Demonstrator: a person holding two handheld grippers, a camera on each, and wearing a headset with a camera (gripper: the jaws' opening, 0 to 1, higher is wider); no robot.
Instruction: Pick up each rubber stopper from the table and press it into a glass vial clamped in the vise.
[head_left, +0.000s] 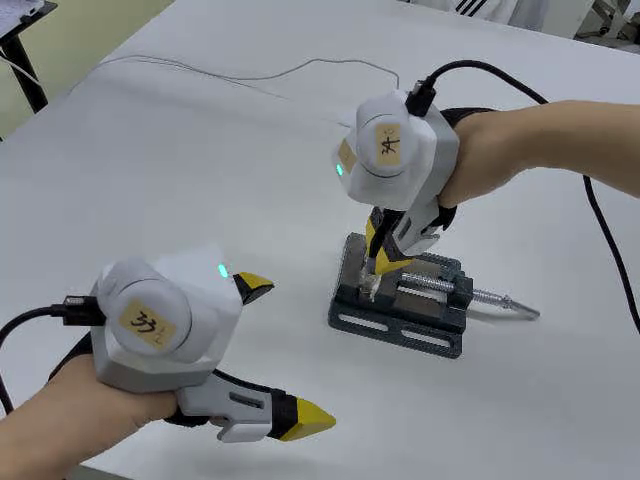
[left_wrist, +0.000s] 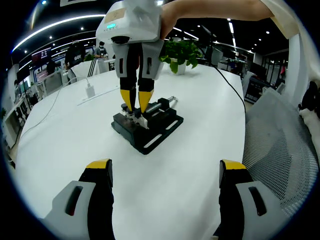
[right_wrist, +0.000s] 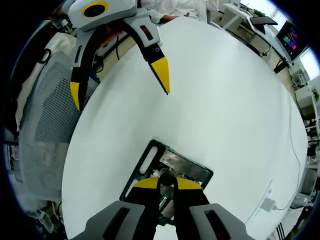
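Pressing of a stopper into the clamped vial appears to be the step in hand. Head view: the right hand-held gripper (head_left: 385, 262) points down over the vise (head_left: 400, 310), its jaws nearly together just above the clear glass vial (head_left: 372, 289) held between the vise plates; the left hand-held gripper (head_left: 283, 353) hovers well apart over the bare white surface (head_left: 200, 180), jaws wide apart and empty. Left gripper view: its own yellow-tipped jaws frame the scene, and the right hand-held gripper (left_wrist: 136, 105) stands upright over the near end of the vise (left_wrist: 150, 132). Right gripper view: a dark round rubber stopper (right_wrist: 167, 178) sits clamped between the two yellow tips, directly over the vise (right_wrist: 150, 160); whether it has entered the vial mouth cannot be told. The next move probably calls for a straight downward push, axis kept in line with the vial, then release.
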